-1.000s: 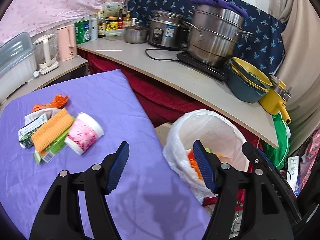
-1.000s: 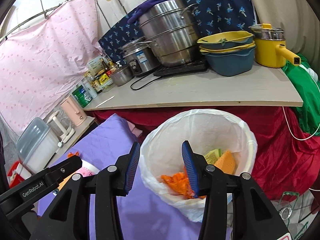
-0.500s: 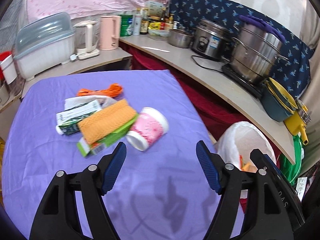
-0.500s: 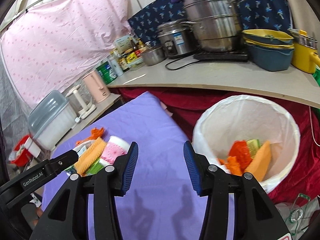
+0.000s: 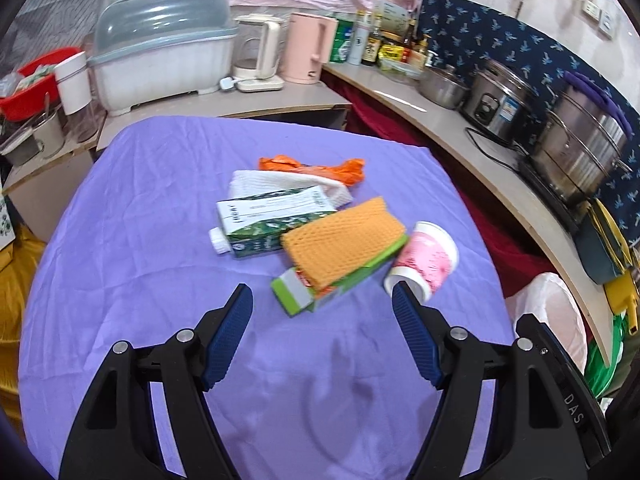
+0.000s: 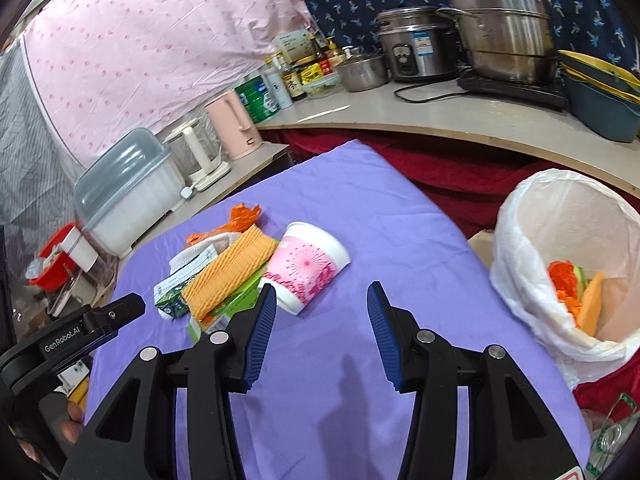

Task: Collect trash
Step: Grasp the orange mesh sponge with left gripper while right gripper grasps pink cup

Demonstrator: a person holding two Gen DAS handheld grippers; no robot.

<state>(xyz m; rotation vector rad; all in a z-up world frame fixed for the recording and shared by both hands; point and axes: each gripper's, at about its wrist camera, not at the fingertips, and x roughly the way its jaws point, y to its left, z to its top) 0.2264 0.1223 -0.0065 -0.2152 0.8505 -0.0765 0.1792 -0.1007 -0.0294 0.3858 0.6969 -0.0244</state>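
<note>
- Left wrist view: my left gripper hangs over the purple tablecloth, jaws apart with nothing between them. They have just been opening a little wider.
- Taking the pink paper cup as my landmark, the leftover trash sits in one heap: the cup lies on its side, and touching it on the side away from the bin is the orange waffle cloth, which lies on top of a green box.
- Further from the cup on that side is a green-and-white carton. Beyond it sit a white cloth and an orange plastic scrap, at the far edge of the heap.
- On the cup's other side, off the edge of the table and lower down, I see only a sliver of the white-lined bin.
- Right wrist view: my right gripper also has its jaws apart and empty, the cup just beyond its fingertips.
- Well to the other side of the cup, the bin stands open — inside are orange scraps and a pale orange piece, with something green between them.
- My judgement: part of the job is done, since some trash is already binned, but six pieces remain on the table. Neither gripper holds anything, so the next pickup has not begun — the cup looks the nearest candidate.
</note>
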